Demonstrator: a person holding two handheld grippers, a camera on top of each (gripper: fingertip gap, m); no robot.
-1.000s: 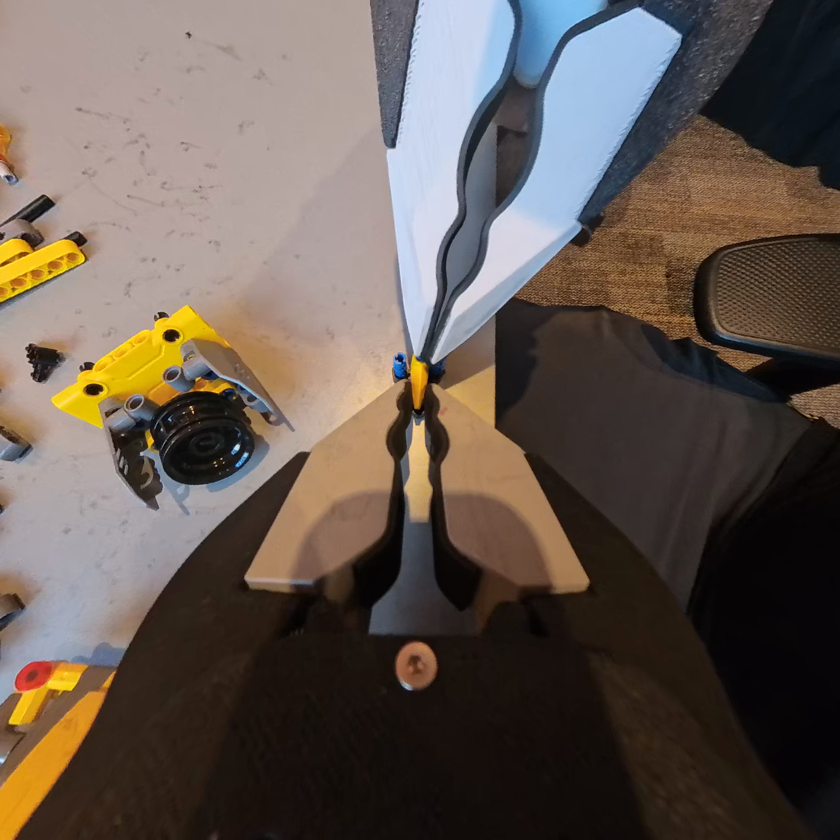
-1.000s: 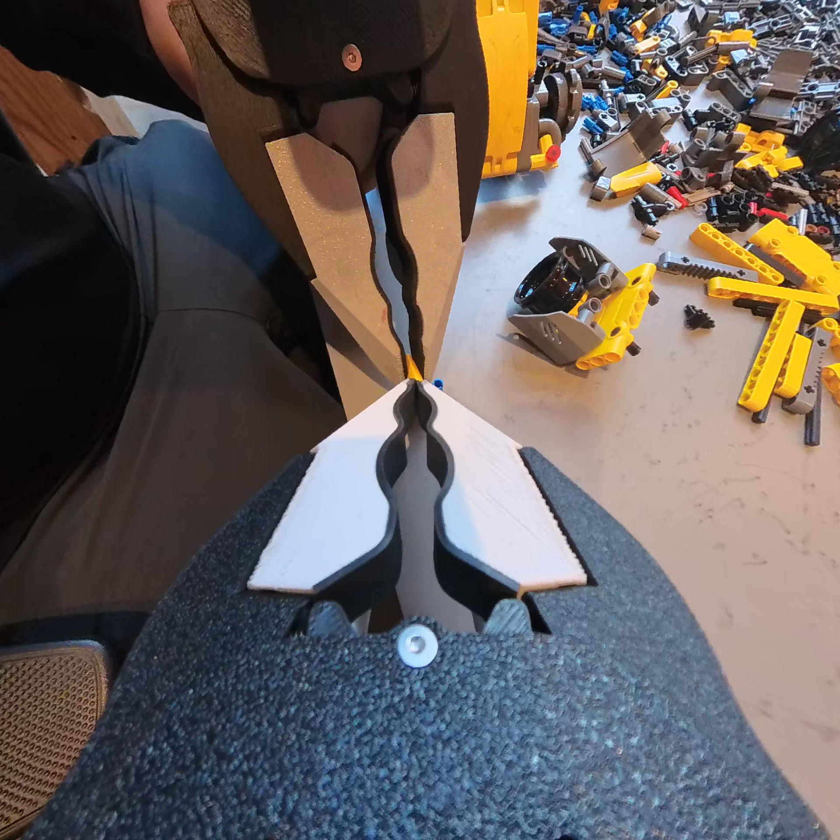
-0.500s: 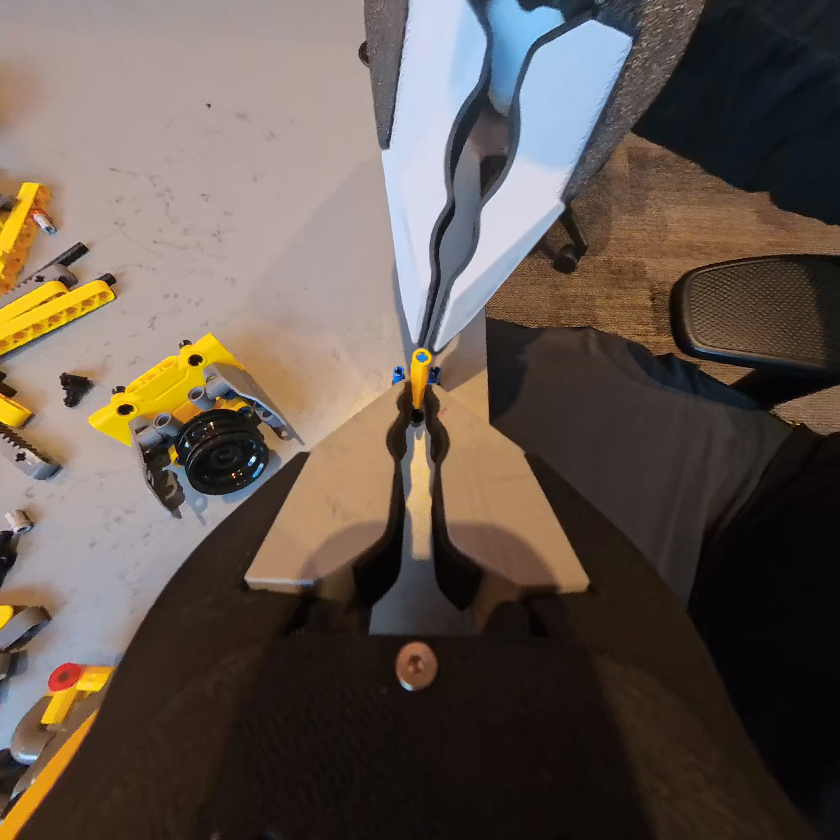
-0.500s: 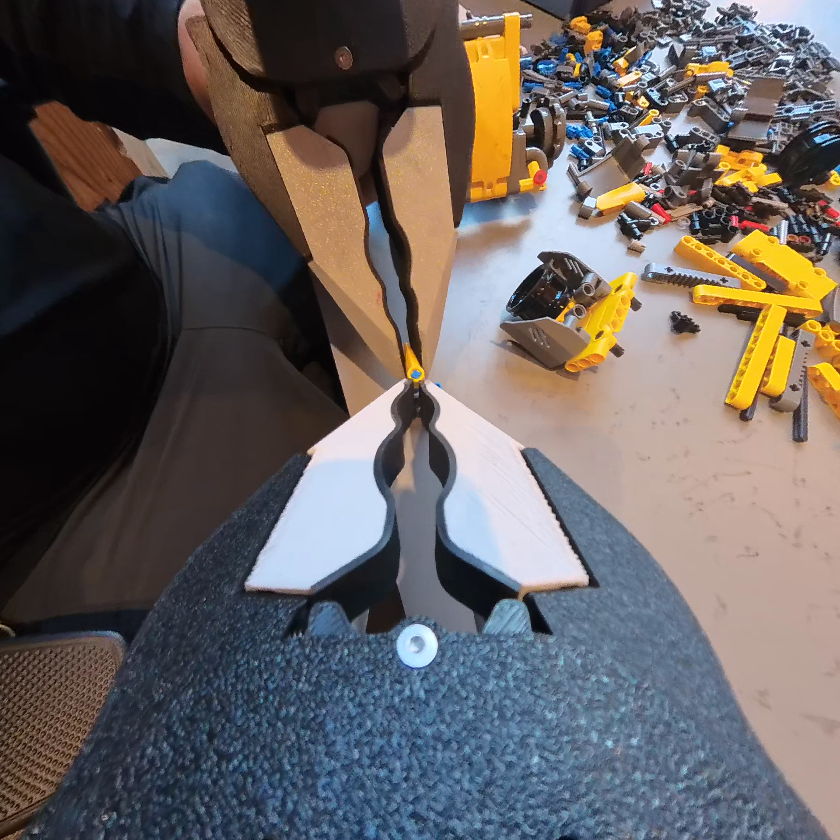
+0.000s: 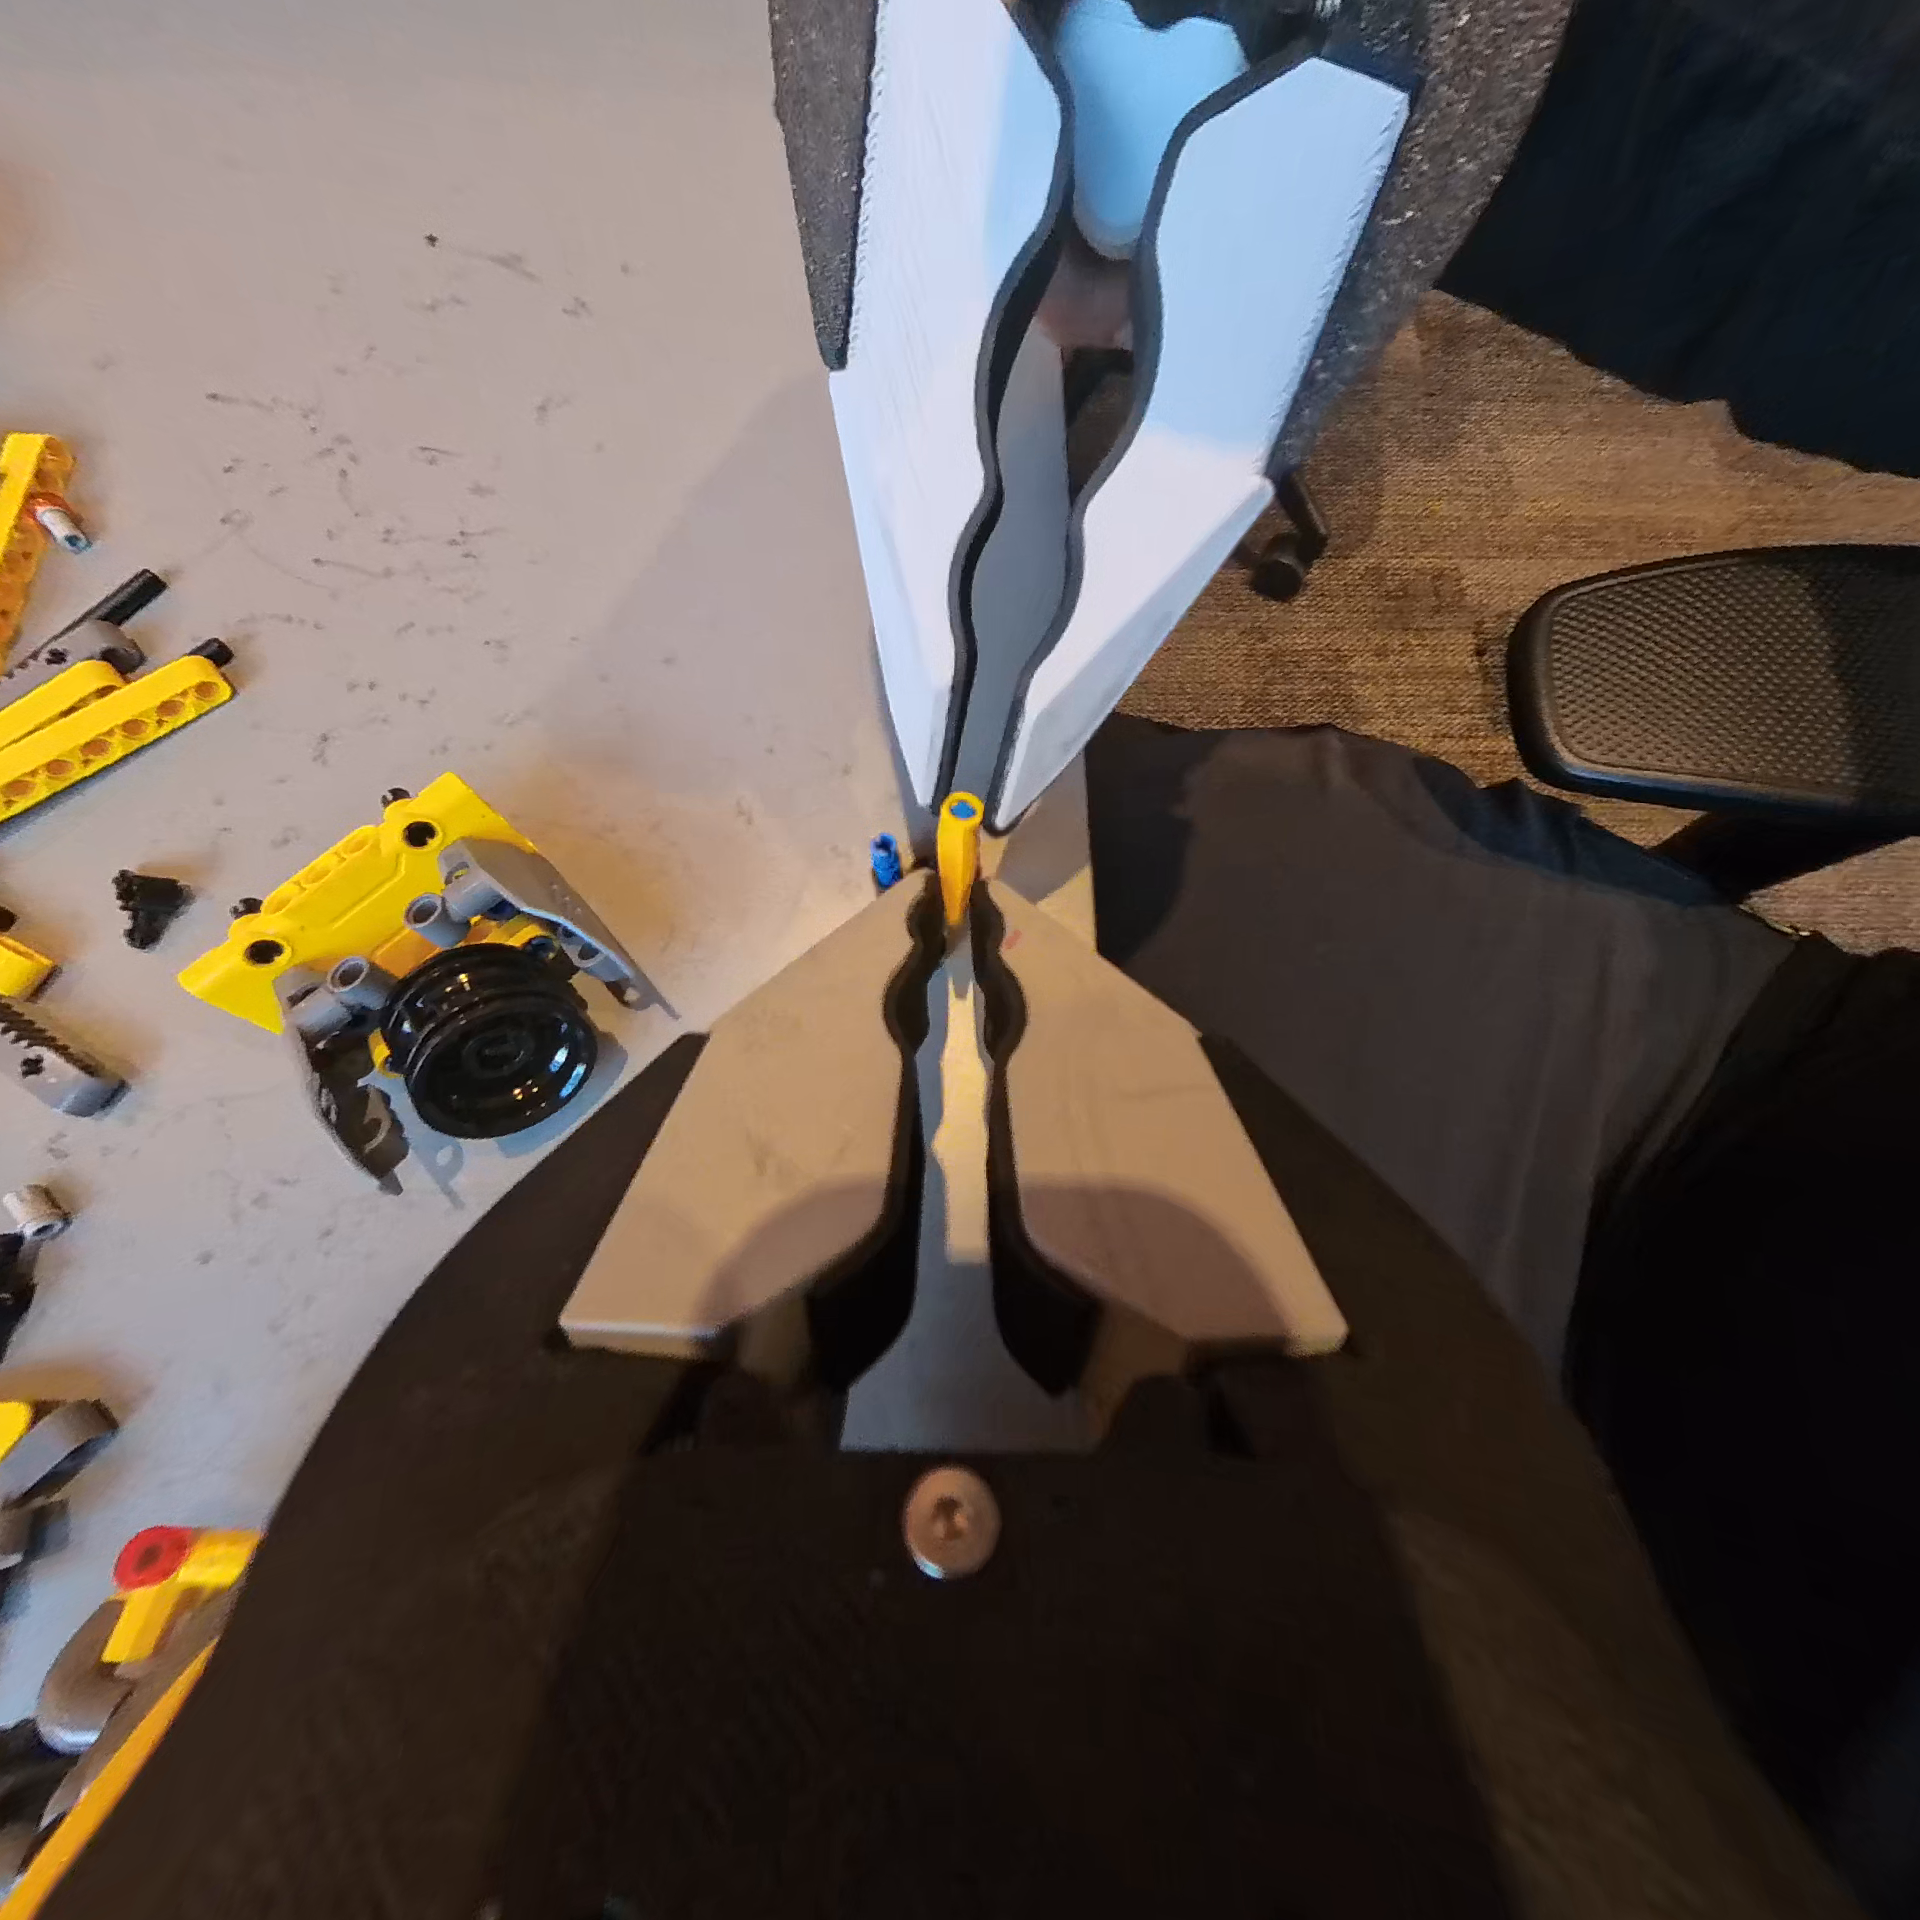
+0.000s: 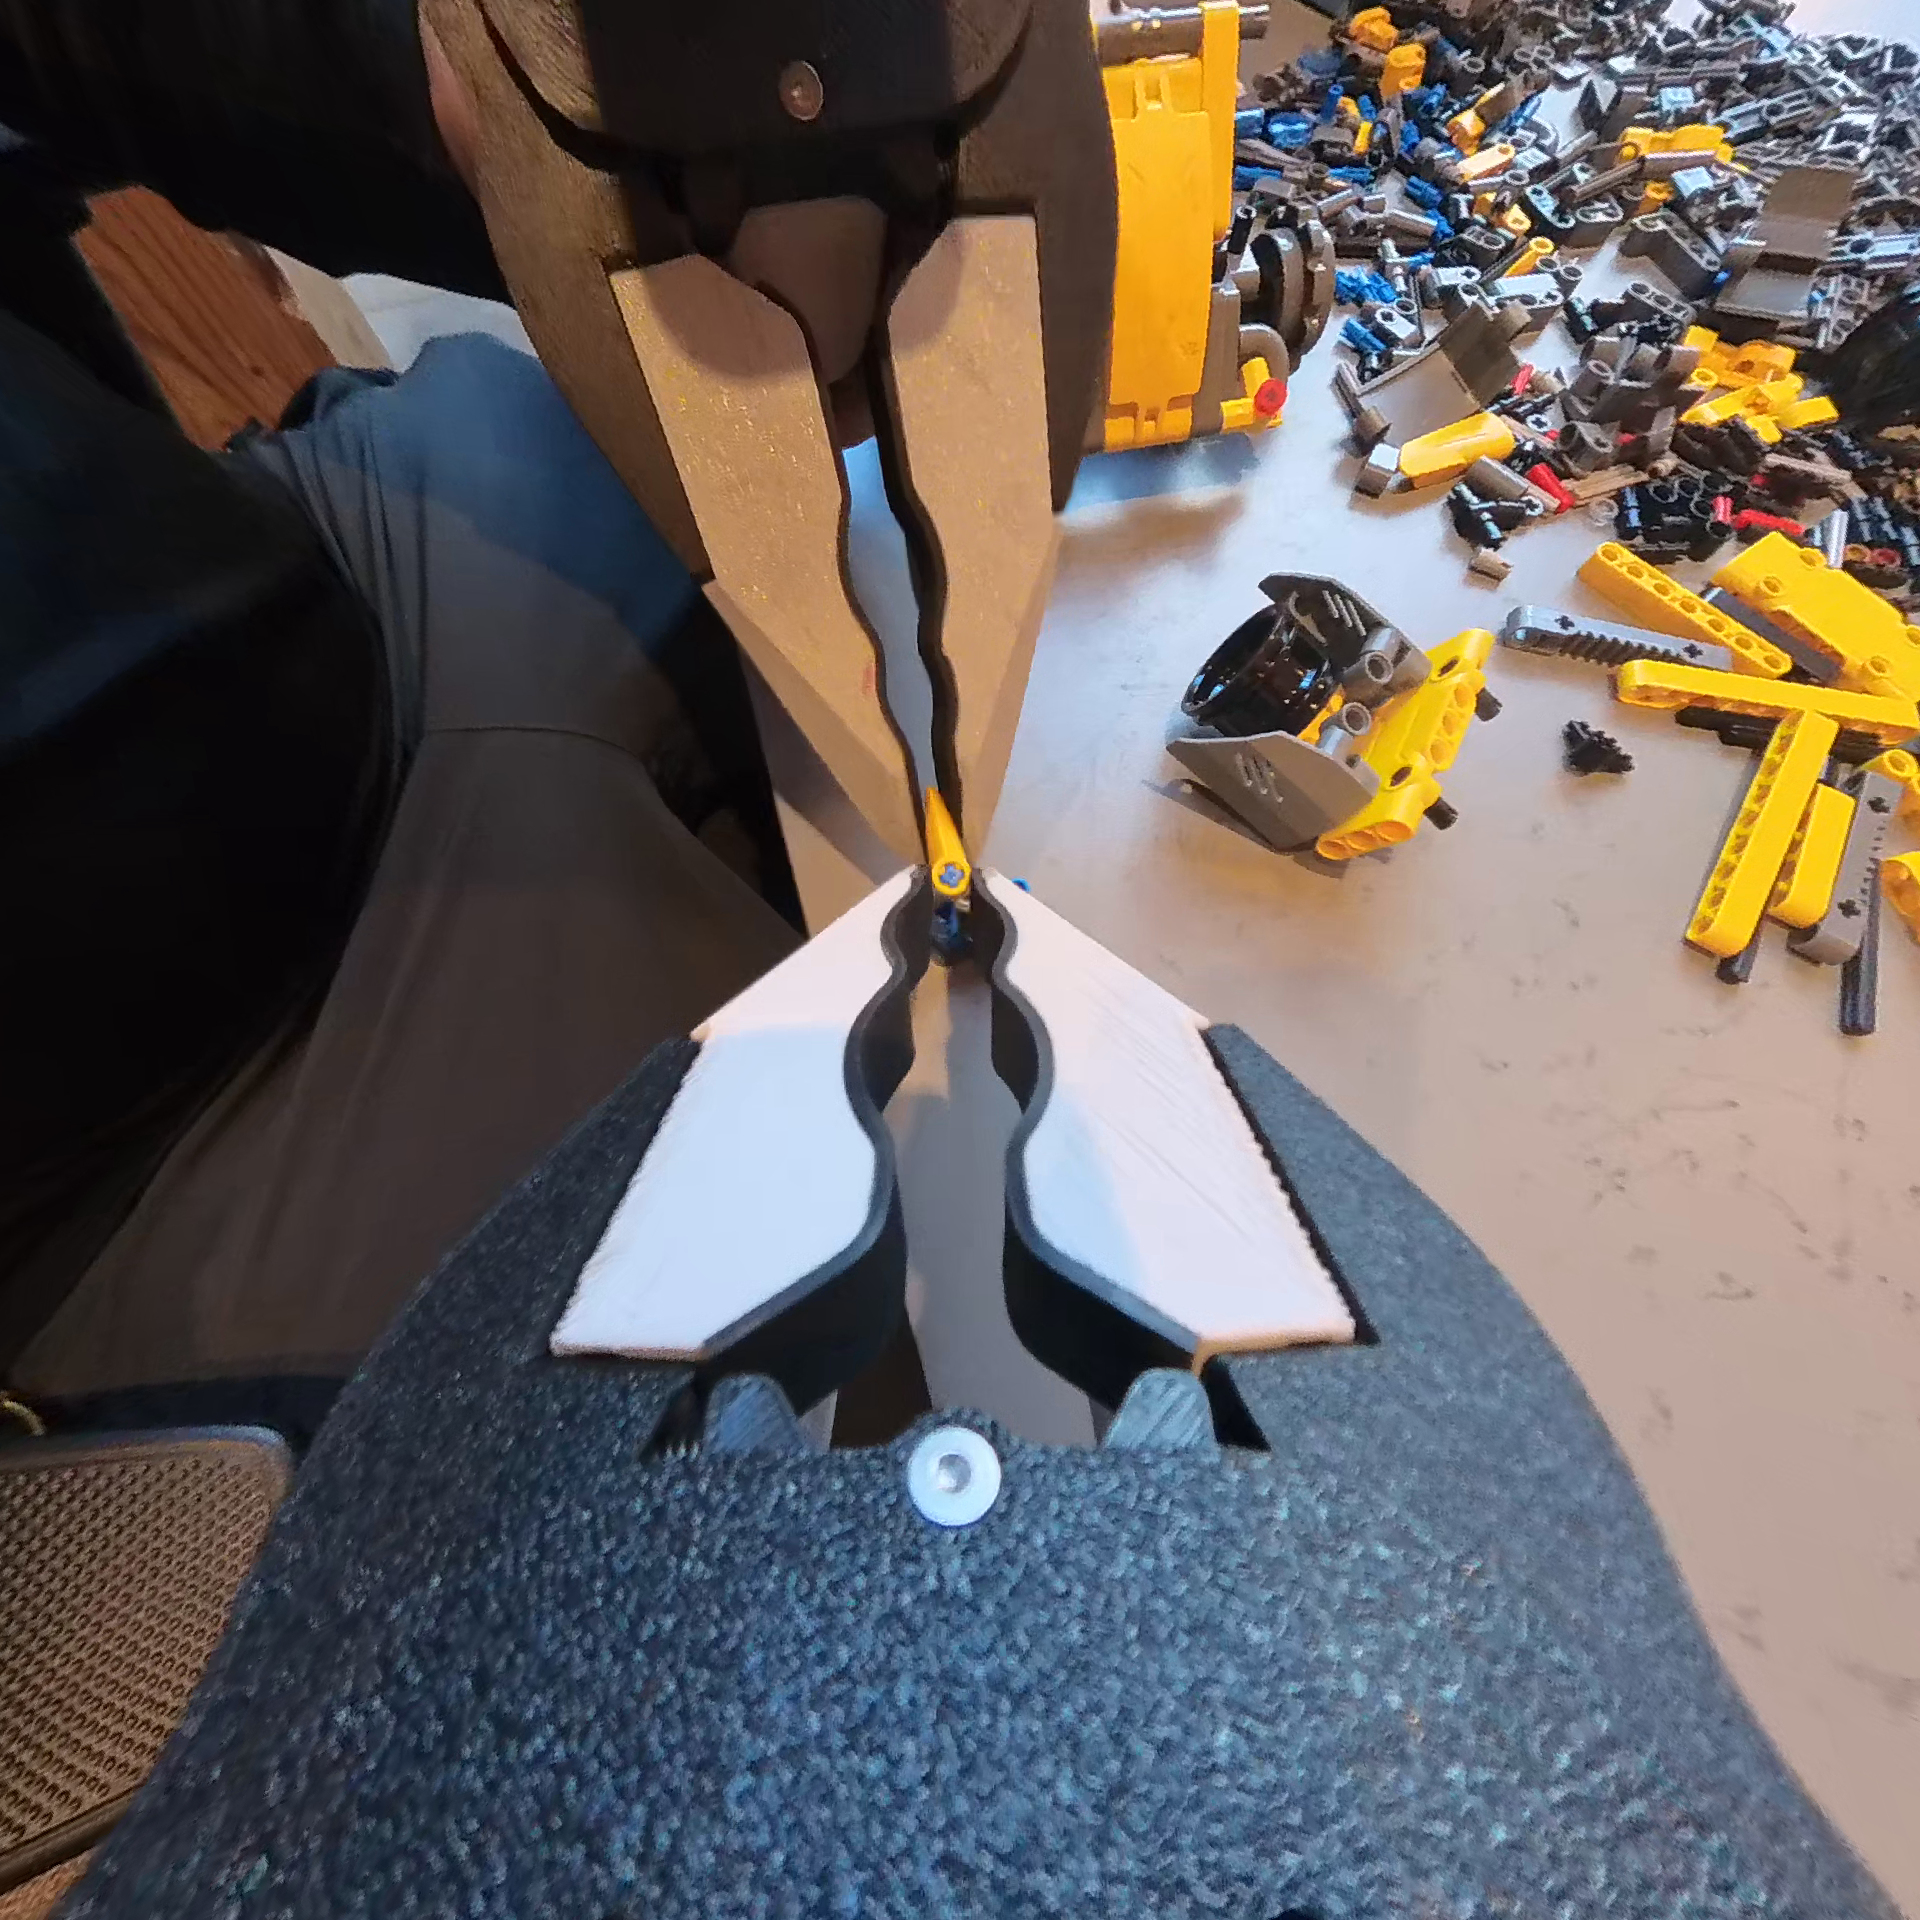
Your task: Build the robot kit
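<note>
**Yellow pin pinched tip to tip**

Yellow pin clamped at one end in grey tips of left gripper, jaws closed on it. Far end, with blue centre, poking toward right gripper. White fingers of right gripper slightly parted, tips just beside pin's end; contact not clear, so grip there cannot be told. Small blue piece just left of the meeting tips. Both grippers held over near edge of grey table, above a person's dark lap. Well left on table: yellow-and-grey assembly with black wheel. Farther off: yellow beams, large yellow build, dense pile of loose parts. Black mesh chair arm at right.
</note>
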